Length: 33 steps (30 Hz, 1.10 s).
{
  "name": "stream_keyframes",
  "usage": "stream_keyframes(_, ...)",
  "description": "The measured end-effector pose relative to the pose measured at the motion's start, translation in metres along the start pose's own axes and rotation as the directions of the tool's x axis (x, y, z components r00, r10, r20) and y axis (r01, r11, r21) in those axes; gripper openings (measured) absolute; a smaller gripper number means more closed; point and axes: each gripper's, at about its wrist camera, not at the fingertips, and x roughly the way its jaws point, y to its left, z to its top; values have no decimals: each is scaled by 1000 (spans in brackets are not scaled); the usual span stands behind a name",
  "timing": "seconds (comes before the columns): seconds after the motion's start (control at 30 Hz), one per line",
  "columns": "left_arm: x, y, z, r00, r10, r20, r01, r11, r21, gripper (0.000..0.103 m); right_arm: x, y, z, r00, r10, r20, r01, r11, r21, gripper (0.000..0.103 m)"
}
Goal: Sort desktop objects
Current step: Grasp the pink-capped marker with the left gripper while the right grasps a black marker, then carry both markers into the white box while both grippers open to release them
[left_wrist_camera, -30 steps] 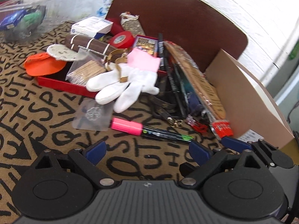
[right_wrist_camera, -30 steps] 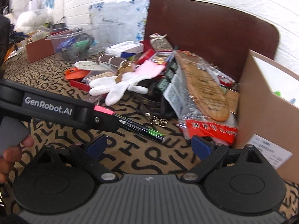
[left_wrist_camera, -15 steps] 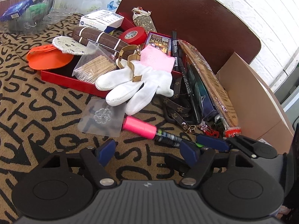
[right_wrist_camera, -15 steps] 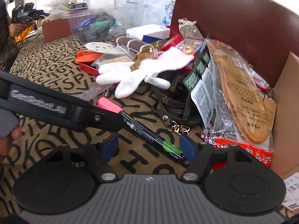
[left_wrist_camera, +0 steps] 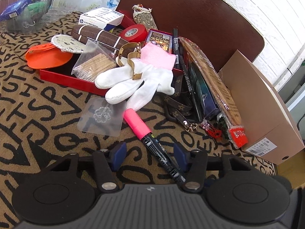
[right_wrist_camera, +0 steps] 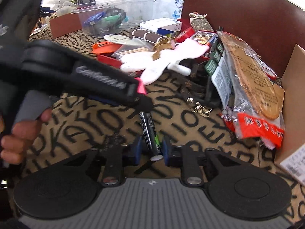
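Observation:
A marker (left_wrist_camera: 144, 133) with a pink cap and black barrel lies on the letter-patterned cloth, running between the fingers of my left gripper (left_wrist_camera: 149, 151). Those jaws are closing and half spread, with a gap between the blue pads (left_wrist_camera: 120, 150) and the barrel. In the right wrist view my right gripper (right_wrist_camera: 151, 149) is shut on the marker's (right_wrist_camera: 149, 129) green-banded tail end. The left gripper (right_wrist_camera: 95, 80), held by a hand (right_wrist_camera: 19, 133), reaches over the pink cap from the left and hides most of it.
A red tray (left_wrist_camera: 64, 78) holds a white glove (left_wrist_camera: 139, 80), toothpicks and small items. Beyond the marker lie a clear sachet (left_wrist_camera: 103, 114), a brown strap (left_wrist_camera: 177, 105) and a bagged insole (left_wrist_camera: 215, 80). A cardboard box (left_wrist_camera: 257, 103) stands right, a clear bin (left_wrist_camera: 24, 9) far left.
Both sets of jaws have narrowed. The right gripper came down and closed on the marker's tail end. The marker swung from lying crosswise to running between the left fingers.

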Motion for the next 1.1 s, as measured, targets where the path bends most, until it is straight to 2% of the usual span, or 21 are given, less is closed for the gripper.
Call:
stream_keyframes(0.2,-2,-6,-5,1000,-1,-31,2,1000,24,37,-17,19,-11,1000,27,-6,-27,1000,-1,14)
stream_keyframes(0.27,-2,-8,-7,999,7,-40,-6,999,33,27,-22,24,-15,1000,14,-4,-14,1000,-2,14)
stream_keyframes(0.7,2,-13,-7,998,10,-68,-5,997,79,28,-25,24,-19,1000,9,11,-10,1000,29,17)
stream_keyframes(0.93,-1,-21,-7,998,27,-61,-20,994,108,26,-24,27,-17,1000,-3,17,2,999,34,16)
stream_keyframes(1.1,-11,-33,-2,999,0,-40,4,994,113,26,-40,24,-17,999,-14,52,11,999,52,16)
